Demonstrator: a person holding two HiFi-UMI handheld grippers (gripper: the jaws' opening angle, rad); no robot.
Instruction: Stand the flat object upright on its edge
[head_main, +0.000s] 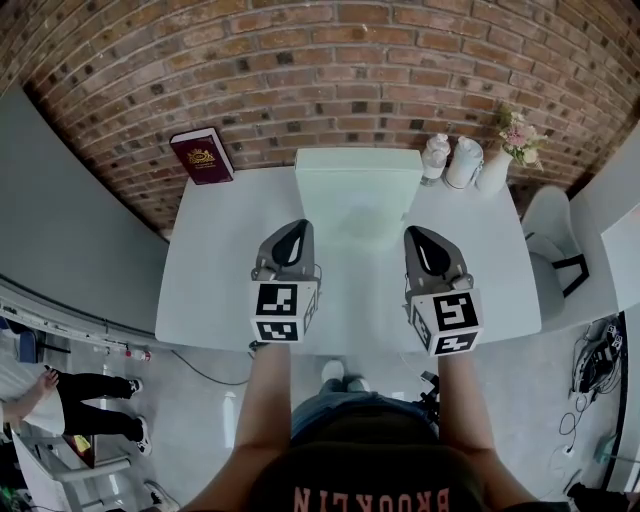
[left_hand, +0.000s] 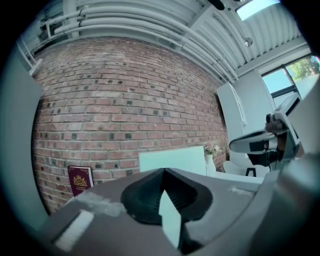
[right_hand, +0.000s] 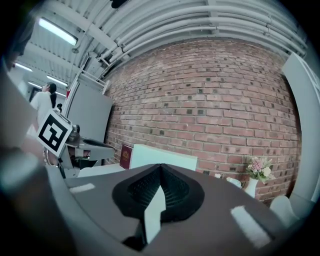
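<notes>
My left tool (head_main: 297, 226) and right tool (head_main: 418, 233) hover side by side above the front half of the white desk (head_main: 215, 290). They are well apart from each other and point toward the brick wall (head_main: 350, 70). In each tool's own view the black ribbed jaws are pressed together with nothing between them, so both tools are clenched and empty. Each marker cube faces back toward me. The task's thing, a pale green panel (head_main: 358, 195), stands upright on its lower edge at the middle of the desk's back. Its broad face is turned to me and it sits between the lines of the two tools, clear of both. I cannot tell whether it touches the bricks behind it. To its left, a maroon book (head_main: 202, 156) with a gold crest leans upright at the wall, near the desk's back left corner. To the panel's right, two white vessels (head_main: 450, 160) stand just beside each other. A vase of flowers (head_main: 497, 165) stands next to them at the back right corner. A pale chair (head_main: 555, 250) sits off the desk's right end.
</notes>
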